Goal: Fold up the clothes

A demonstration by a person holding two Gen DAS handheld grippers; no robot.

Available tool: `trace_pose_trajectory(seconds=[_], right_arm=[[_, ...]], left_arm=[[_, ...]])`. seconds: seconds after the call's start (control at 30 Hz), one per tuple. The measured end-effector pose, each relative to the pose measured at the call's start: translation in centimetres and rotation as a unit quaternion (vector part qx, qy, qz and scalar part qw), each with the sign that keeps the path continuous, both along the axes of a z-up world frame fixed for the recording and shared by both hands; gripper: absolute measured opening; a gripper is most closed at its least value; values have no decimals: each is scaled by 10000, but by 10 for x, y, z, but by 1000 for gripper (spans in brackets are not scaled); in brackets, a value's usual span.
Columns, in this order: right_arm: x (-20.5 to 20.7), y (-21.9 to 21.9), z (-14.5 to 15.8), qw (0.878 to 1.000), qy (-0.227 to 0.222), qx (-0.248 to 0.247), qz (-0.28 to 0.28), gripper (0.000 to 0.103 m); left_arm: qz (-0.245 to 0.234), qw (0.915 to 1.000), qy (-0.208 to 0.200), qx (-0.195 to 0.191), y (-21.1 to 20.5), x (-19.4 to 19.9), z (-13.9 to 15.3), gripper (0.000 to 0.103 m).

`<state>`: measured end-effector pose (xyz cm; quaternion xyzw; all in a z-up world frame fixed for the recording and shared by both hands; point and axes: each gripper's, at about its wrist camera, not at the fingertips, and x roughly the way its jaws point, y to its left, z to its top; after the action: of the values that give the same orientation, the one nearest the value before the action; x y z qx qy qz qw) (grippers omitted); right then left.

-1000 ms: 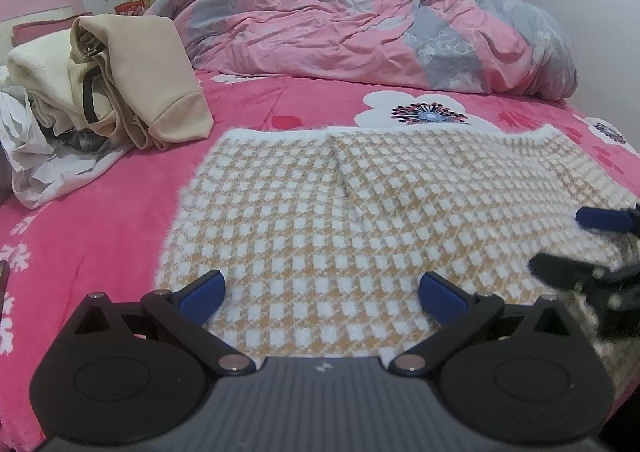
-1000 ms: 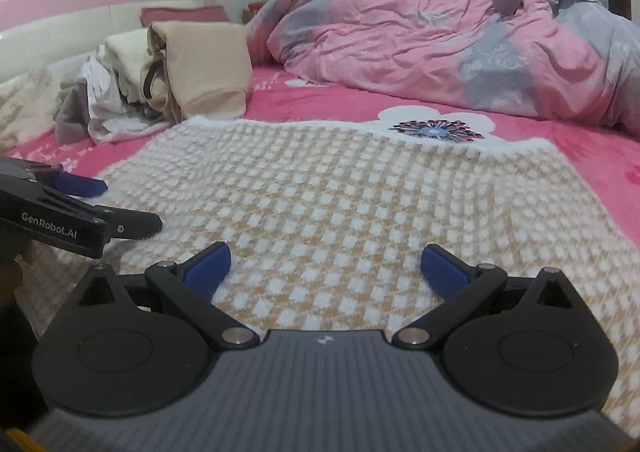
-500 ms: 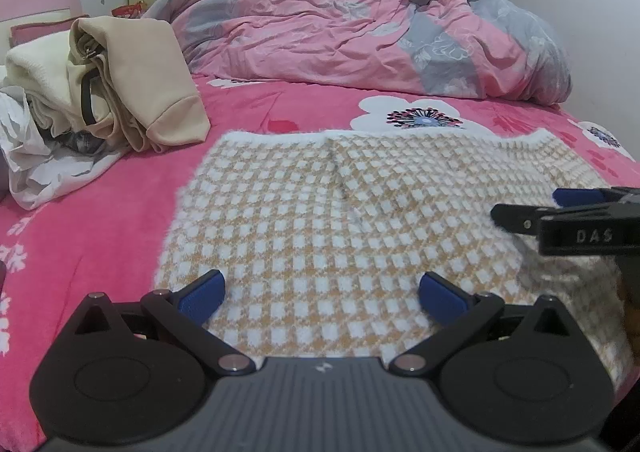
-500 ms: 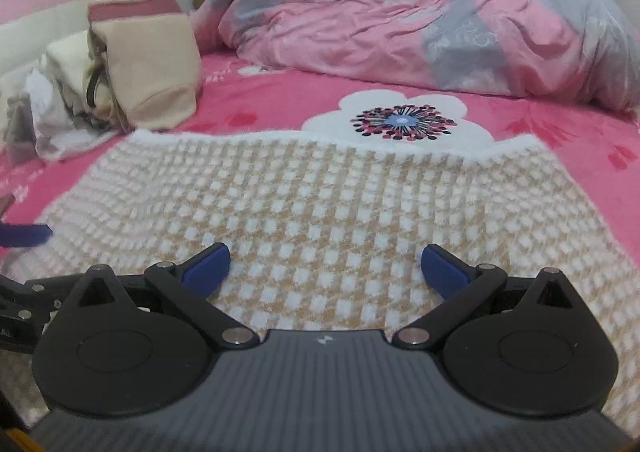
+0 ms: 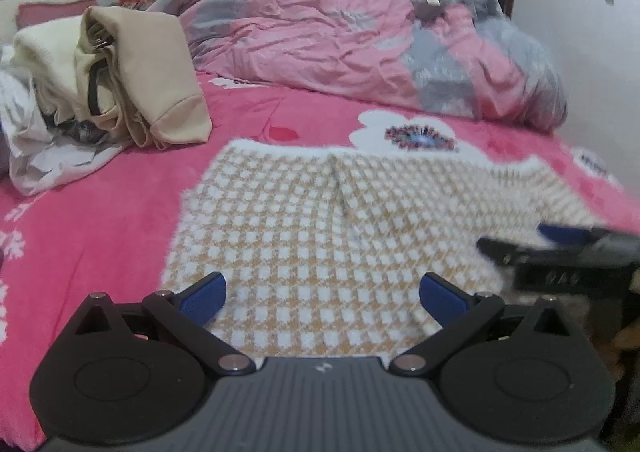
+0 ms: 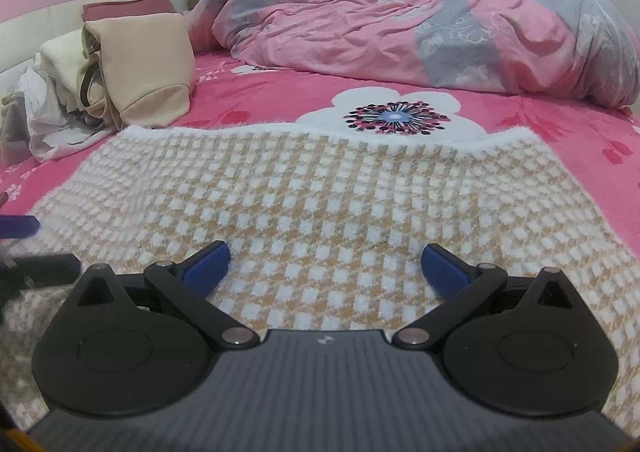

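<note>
Lying spread across the near part of the bed, the checked fuzzy garment (image 5: 320, 220) in tan and white looks soft, light and limp, a fluffy knit that will sag from any one held point and likely cling a little to the bedcover beneath. It has a raised crease running down from its far white-trimmed edge in the left wrist view. My judgement is that the near corners or the side edges are the places to pinch, since the flat middle offers no lip for the fingers.

The left gripper (image 5: 322, 294) is spread wide with nothing between its blue pads, poised over the garment's near left part. The right gripper (image 6: 326, 266) is likewise wide open and empty, over the near middle of the cloth; whether either touches the fabric I cannot tell. Each tool shows blurred at the edge of the other's view.

Underneath is a bright pink bedspread (image 6: 560, 120) printed with a large white flower (image 6: 396, 118). A rumpled pink and grey duvet (image 6: 400, 12) is heaped at the far side, and a pile of beige, cream and white clothes (image 5: 108, 80) sits at the left, well apart from the garment. White walls and a wooden door frame stand behind
</note>
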<state>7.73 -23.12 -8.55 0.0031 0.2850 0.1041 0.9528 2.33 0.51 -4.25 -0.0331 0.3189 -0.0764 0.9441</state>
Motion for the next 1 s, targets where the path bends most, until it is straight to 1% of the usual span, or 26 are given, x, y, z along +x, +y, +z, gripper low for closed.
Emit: trace_pose_trajectory(seconds=[0.13,0.23,0.47,0.67,0.73,0.77,0.83,0.9,1.0], right_arm=[[1,0,0,10000,-2,7,1,102],[1,0,0,10000,-6,23,9,102],[1,-1,-1,10000,-8,29,15,102],[1,0,-1,10000,-19,31,13,102],[1,0,-1,10000,-21,30,13,102],[1,0,-1,10000,-20,29,13,102],[1,0,-1,10000,-19,28,13,102],[1,0,-1,10000,-14,24,12,102],[1,0,-1,10000,-13,22,16,102]], left_arm=[[104,9998,-163,-95,11,-14,12,103],[96,9994,-250,-222,21,-29,17,103],[456,9982,-198,-321,43,-66,16,103],[519,9974,-488,-147,48,-98,10,103],[579,9969,-508,-143,52,-97,8,103],[611,9967,-505,-201,56,-95,8,103],[676,9955,-454,-485,66,-87,7,103],[656,9927,-322,-961,82,-74,3,103],[588,9842,-32,-1668,104,-51,-6,103]])
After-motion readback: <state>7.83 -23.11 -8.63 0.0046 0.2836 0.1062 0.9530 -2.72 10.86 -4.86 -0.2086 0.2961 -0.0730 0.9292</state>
